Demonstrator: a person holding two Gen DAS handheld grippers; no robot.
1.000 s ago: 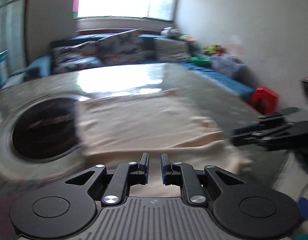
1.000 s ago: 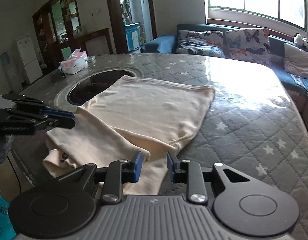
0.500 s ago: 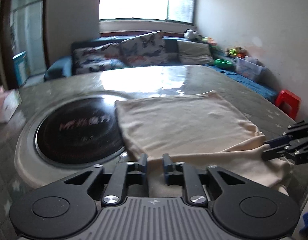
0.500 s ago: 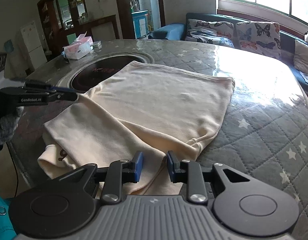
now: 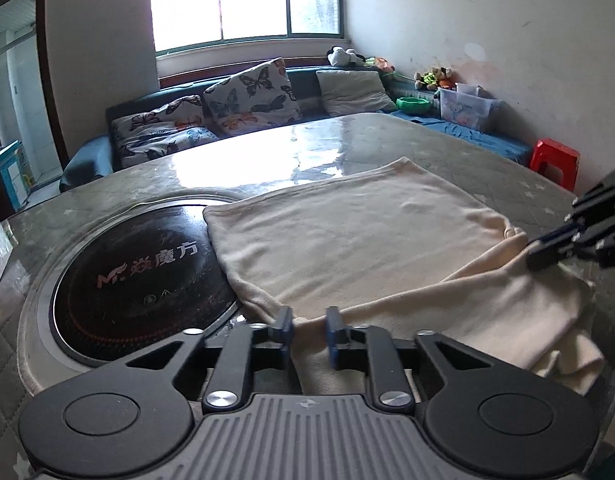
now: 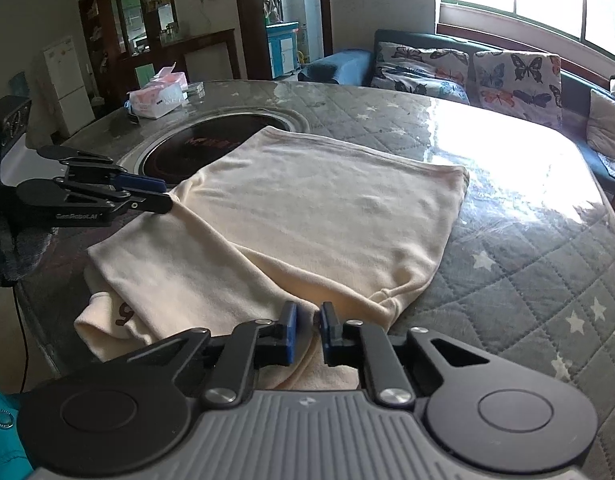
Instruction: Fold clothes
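Cream, soft knit: the garment (image 6: 323, 208) lies on the quilted tabletop (image 6: 527, 280), its far half flat and square, its near half doubled over in loose layers that hang off the near edge. A dark print shows on a lower layer at the left corner. One far corner overlaps the black round cooktop (image 5: 135, 276) set into the tabletop.

The left tongs (image 5: 309, 326) are narrowly open, a slim gap between the 2 blue pads, with the fold's edge lying in that gap; the pads do not pinch it. The right tongs (image 6: 305, 322) are likewise narrowly open, poised over the fold at the garment's other side, cloth visible between the pads but not gripped.
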